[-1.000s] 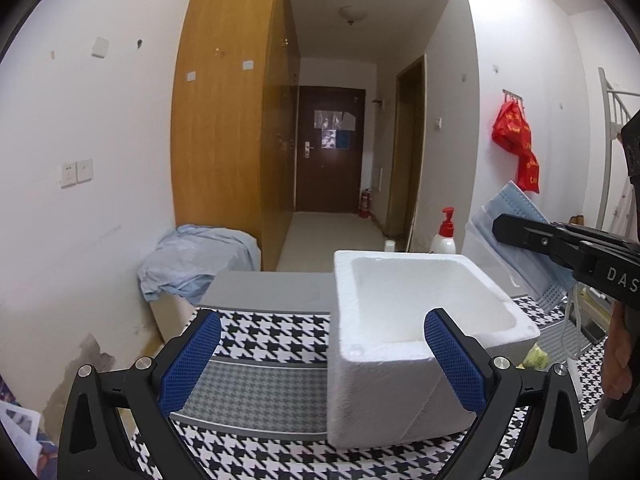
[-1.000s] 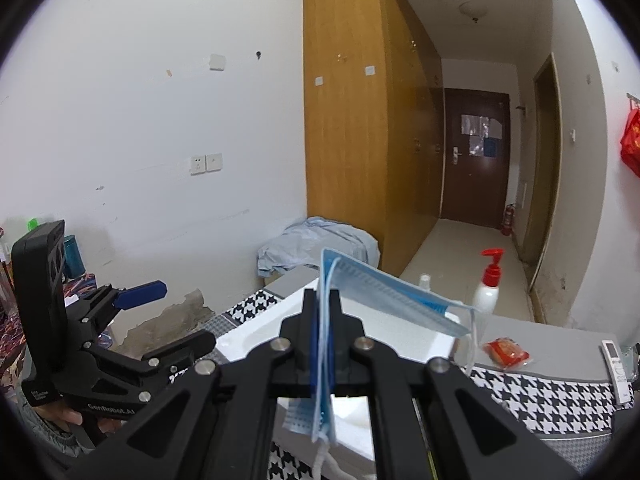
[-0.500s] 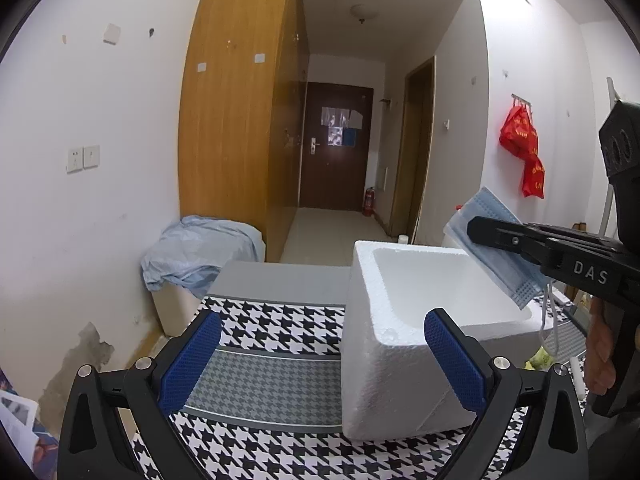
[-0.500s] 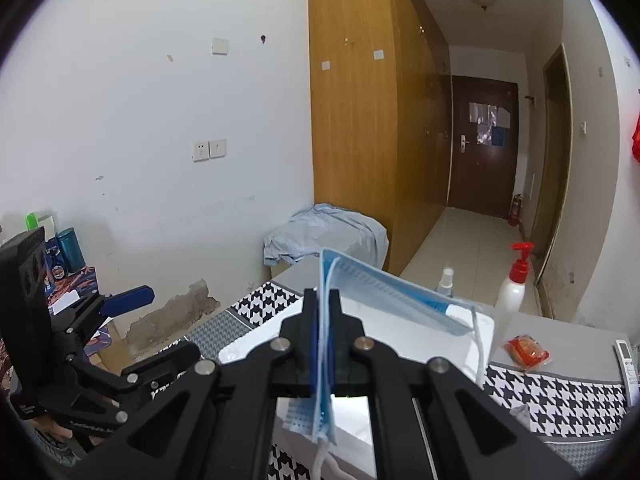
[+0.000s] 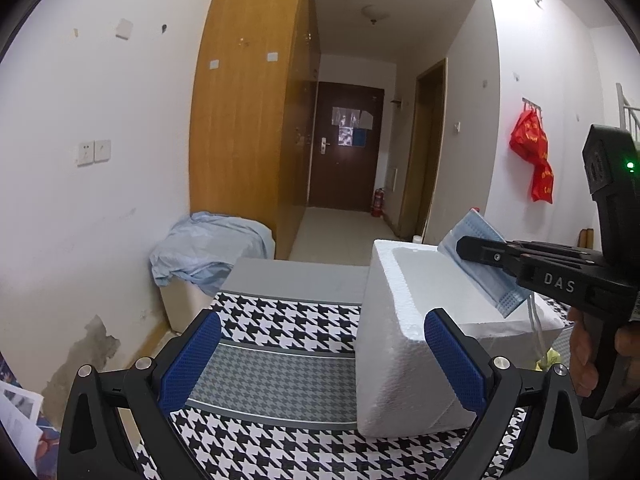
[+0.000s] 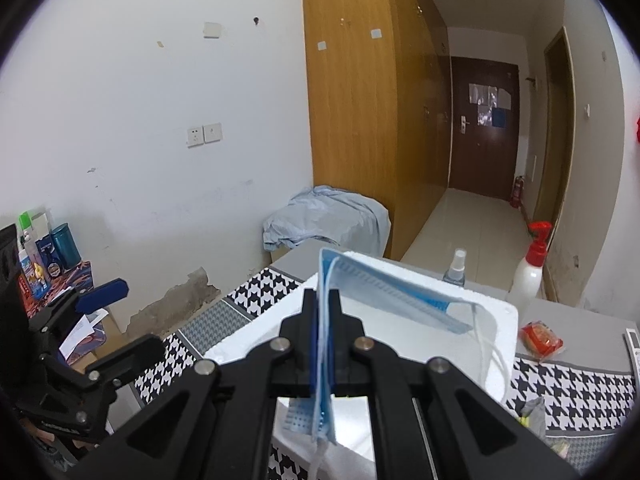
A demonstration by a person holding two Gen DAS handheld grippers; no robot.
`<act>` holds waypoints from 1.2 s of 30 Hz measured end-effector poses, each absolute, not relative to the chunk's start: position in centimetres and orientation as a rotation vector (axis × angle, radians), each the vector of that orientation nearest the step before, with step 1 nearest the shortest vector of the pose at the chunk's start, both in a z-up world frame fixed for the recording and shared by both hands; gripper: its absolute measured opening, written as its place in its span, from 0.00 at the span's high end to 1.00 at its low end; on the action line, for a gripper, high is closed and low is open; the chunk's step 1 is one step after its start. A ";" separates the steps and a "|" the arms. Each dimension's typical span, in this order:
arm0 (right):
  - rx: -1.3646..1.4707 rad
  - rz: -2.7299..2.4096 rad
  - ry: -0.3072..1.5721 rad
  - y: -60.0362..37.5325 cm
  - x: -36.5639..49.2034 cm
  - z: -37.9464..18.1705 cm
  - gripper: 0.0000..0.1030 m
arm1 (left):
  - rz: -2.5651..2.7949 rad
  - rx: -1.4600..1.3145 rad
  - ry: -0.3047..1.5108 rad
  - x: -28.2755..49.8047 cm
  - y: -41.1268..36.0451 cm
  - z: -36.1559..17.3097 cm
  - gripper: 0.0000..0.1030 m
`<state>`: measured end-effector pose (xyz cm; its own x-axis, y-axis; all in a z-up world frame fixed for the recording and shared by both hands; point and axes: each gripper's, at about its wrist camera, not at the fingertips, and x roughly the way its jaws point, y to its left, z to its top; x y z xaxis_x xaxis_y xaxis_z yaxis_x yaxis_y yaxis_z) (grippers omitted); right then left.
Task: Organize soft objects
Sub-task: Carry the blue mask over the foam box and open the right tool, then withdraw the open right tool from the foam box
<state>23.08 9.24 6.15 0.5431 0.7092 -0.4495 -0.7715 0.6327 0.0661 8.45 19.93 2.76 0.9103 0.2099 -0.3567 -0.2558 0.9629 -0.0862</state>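
1. The white foam box (image 5: 404, 344) is sitting on the black-and-white houndstooth tablecloth (image 5: 280, 328), its near corner just beyond the left gripper's right blue pad, its top open. To the box's left the cloth is lying bare up to the table's far grey edge; in the right wrist view the box's right rim is standing close to a white pump bottle with a red top (image 6: 530, 268), a small clear spray bottle (image 6: 456, 266) and a red packet (image 6: 540, 340).
2. The black left gripper (image 5: 320, 352) is hovering low over the cloth with its jaws spread wide and nothing between them.
3. The black right gripper (image 6: 325, 344) is pinching the pale blue pleated face mask (image 6: 384, 296) tight between its closed jaws, over the box's open top.
4. The mask is being held on edge: its long axis is running away from the jaws toward the box's far right rim, one short end is hanging below the fingers, and its white ear loops (image 6: 494, 356) are dangling toward the box's hollow.
5. A white wall is running along the left, a tall wooden wardrobe (image 5: 248, 128) is standing behind a crumpled light blue cloth (image 5: 208, 248), and a tiled corridor is leading to a dark door (image 5: 344, 156). A red bag (image 5: 534, 160) is hanging on the right wall.
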 end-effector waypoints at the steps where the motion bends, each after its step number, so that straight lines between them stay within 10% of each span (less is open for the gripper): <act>1: -0.146 0.879 0.468 9.3 23.1 6.1 0.94 | 0.240 -0.132 0.353 8.4 19.9 2.8 0.01; 6: -0.135 0.856 0.489 9.4 23.6 5.8 0.91 | 0.237 -0.136 0.353 8.5 19.9 2.7 0.01; 15: -0.127 0.847 0.516 9.4 23.6 5.4 0.40 | 0.231 -0.134 0.356 8.4 19.8 3.0 0.01; 36: -0.123 0.839 0.450 6.5 20.9 6.9 0.04 | 0.249 -0.121 0.336 7.6 18.3 3.9 0.01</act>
